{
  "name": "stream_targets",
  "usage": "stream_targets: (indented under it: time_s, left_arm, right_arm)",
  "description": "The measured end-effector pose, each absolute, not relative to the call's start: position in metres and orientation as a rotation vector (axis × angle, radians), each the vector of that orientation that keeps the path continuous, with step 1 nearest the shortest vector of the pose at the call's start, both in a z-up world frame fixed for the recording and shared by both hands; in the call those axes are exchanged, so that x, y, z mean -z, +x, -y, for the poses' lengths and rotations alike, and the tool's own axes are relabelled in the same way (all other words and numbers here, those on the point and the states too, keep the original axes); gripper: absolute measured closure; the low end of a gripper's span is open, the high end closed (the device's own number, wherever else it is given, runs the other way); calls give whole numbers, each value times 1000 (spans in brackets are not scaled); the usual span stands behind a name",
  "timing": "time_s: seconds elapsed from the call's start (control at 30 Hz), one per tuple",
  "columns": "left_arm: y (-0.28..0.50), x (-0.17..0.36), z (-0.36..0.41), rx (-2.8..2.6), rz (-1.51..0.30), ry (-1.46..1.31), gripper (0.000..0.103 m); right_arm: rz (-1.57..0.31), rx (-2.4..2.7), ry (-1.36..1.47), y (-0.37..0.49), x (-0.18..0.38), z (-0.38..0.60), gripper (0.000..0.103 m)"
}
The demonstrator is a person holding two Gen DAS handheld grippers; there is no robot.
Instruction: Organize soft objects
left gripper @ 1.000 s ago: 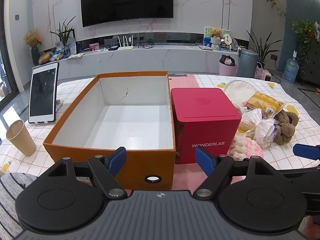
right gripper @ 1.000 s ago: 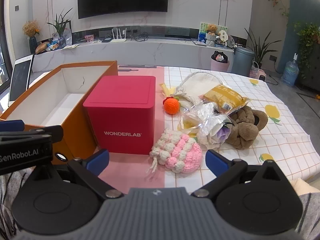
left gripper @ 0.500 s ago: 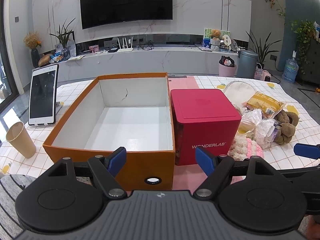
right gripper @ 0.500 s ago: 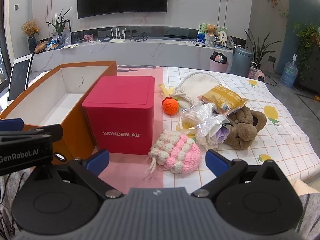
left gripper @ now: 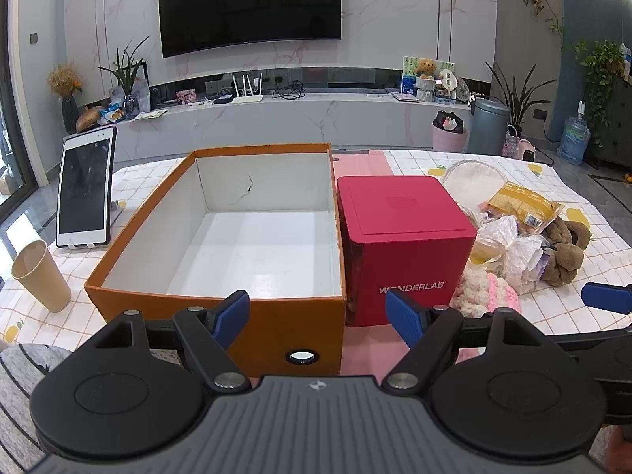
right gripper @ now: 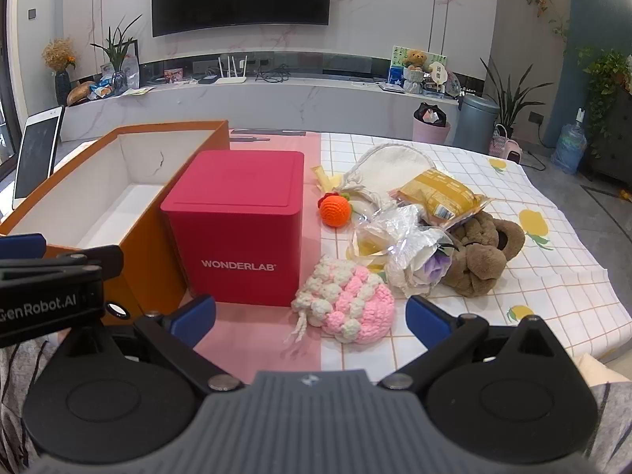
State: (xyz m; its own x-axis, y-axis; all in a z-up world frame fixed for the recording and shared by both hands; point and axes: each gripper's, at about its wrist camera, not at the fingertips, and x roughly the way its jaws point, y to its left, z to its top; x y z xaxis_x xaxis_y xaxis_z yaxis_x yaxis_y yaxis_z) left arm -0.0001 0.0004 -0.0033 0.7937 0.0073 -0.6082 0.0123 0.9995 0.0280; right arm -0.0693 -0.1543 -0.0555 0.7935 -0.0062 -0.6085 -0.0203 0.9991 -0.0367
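Grippers hover side by side over the near edge of a table (right gripper: 553, 276) spread with a checked cloth. The left gripper (left gripper: 318, 316) has its jaws wide with nothing between them, its blue pads (left gripper: 231, 314) set over the front wall of an orange box (left gripper: 130, 217). That box is open at the top, white inside and holds nothing. The right gripper (right gripper: 310, 316) also stands with jaws wide and nothing gripped; it points at the heap of soft things, and the pink-and-cream crochet piece (right gripper: 347, 302) lies on the cloth just ahead of it, clear of both pads. A red cube (right gripper: 237, 229) marked WONDERLAB, lid on, stands against the right wall of the orange box, on a pink strip of cloth. The soft objects lie in a cluster to the right of the cube, none of them in the box. The crochet piece is nearest the grippers. Behind it sits a crumpled clear bag (right gripper: 399, 245) with something purple inside, touching a brown plush toy (right gripper: 482, 252). A yellow packet (right gripper: 438, 195) rests tilted on the bag and the toy. An orange crochet ball (right gripper: 335, 209) sits just beyond the cube's far right corner, and a cream pouch (right gripper: 395, 162) lies behind it. On the far left, a tablet (left gripper: 85, 191) stands propped upright and a paper cup (left gripper: 39, 276) stands near it, both well apart from the soft things.
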Motion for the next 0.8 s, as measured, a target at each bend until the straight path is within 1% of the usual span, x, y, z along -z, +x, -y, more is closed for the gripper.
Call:
stream_targets:
  time_s: [0.8]
  left_arm:
    - [0, 5, 1, 0, -654, 33, 11]
  right_arm:
    - [-654, 1, -49, -70, 55, 155, 3]
